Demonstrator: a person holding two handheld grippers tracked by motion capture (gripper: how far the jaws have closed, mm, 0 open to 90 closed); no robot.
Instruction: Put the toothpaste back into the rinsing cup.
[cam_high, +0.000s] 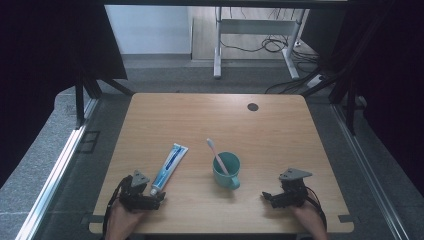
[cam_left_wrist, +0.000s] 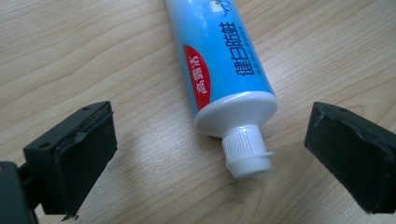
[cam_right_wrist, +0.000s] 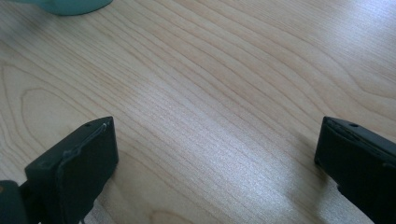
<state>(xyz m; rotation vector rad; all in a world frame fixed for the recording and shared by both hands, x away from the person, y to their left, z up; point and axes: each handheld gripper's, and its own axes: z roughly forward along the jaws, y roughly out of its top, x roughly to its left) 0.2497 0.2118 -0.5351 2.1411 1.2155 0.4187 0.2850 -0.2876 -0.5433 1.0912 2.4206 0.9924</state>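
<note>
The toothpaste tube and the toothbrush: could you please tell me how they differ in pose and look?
The tube lies flat on the table; the toothbrush stands tilted in the teal cup. The tube is blue and white with a white cap; the toothbrush is pinkish. The tube's cap lies between the left tongs; the toothbrush is apart from both.

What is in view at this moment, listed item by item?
toothpaste tube: 1, blue and white with white cap, lying flat at front left, cap between the open left jaws
mug: 1, teal, centre front
toothbrush: 1, pink handle, standing tilted in the mug
table: 1, light wood
left hand-held gripper: 1, black, open, at the tube's cap
right hand-held gripper: 1, black, open over bare wood at front right
</note>
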